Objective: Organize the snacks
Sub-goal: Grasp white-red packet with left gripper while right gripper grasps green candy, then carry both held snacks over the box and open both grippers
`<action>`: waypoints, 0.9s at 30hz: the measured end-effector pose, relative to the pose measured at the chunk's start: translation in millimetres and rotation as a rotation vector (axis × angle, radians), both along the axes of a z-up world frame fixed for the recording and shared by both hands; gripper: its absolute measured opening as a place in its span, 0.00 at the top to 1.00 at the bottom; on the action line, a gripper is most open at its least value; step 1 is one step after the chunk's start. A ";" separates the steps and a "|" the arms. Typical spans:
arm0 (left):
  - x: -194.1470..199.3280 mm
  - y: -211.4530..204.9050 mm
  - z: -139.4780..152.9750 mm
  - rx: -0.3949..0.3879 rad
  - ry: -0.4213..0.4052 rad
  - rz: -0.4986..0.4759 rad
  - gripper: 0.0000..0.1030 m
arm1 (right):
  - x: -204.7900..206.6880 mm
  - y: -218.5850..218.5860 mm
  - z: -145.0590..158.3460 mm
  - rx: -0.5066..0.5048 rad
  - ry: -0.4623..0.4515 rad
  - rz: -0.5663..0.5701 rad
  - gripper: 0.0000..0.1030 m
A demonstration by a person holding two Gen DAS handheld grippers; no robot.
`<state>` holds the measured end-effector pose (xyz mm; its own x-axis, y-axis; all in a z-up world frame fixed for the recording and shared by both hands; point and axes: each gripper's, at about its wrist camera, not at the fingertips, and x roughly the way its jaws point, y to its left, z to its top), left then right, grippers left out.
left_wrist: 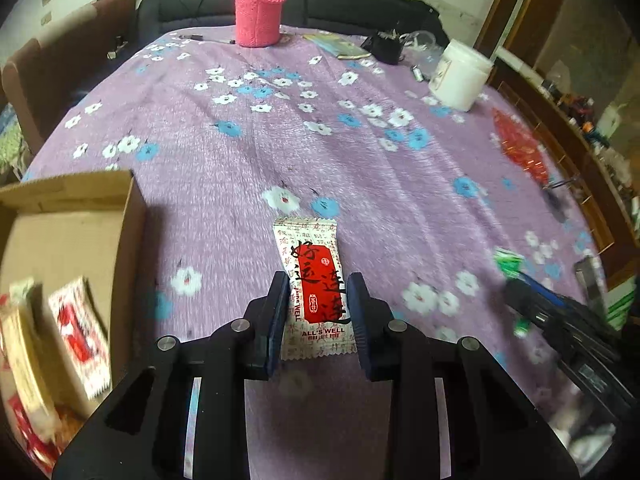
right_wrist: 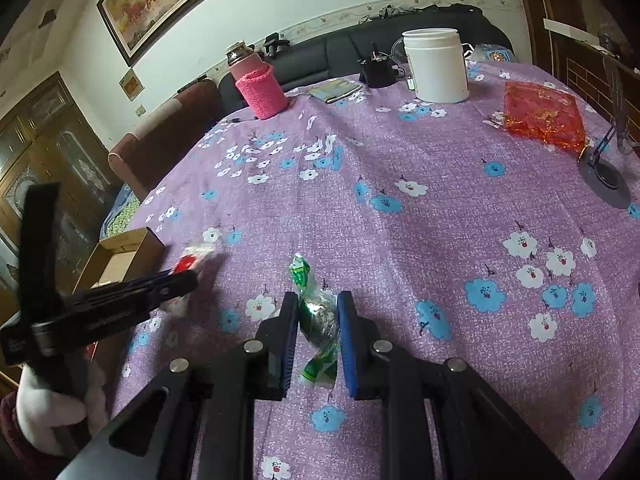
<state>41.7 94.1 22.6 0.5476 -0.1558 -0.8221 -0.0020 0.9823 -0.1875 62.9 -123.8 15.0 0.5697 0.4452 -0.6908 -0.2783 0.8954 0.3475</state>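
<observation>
My left hand-held gripper (left_wrist: 318, 300) was clenched around a white and red snack packet (left_wrist: 314, 286), its pads pressing the packet's long edges while it hung just above the purple flowered tabletop (left_wrist: 248, 152). My right hand-held gripper (right_wrist: 318, 332) gripped a green twist-wrapped candy (right_wrist: 318, 314) across its plump middle, with the twisted ends sticking out front and back. I judged both to be very light. The packet looked like thin, crinkly film that would buckle if squeezed hard, so holding it by its edges near the middle seemed sensible. The candy's wrapper looked slick, and its firm centre was the safest place to hold, since the twisted tails would likely slip or tear. The left wrist view showed an open cardboard box (left_wrist: 80, 236) at the left, already containing several packets, which I took to be the place for snacks. The right wrist view showed only a far corner of that box, but it alone showed clearly a white jar (right_wrist: 438, 66), a red mesh pouch (right_wrist: 540, 114) and a pink knitted bottle sleeve (right_wrist: 262, 94) farther back.
</observation>
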 end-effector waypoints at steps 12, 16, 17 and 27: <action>-101.4 50.4 50.2 -0.115 -0.149 0.073 0.72 | -11.5 14.4 -1.9 -0.015 -0.019 0.042 0.78; -132.4 88.4 56.9 -0.120 -0.187 0.151 0.71 | -17.7 23.2 -8.2 -0.056 -0.018 0.043 0.78; -138.8 97.8 56.8 -0.116 -0.192 0.172 0.71 | -18.3 24.9 -10.3 -0.066 -0.014 0.041 0.78; -174.3 164.0 42.4 -0.129 -0.195 0.303 0.71 | -37.1 38.3 -0.2 -0.036 0.031 0.038 0.78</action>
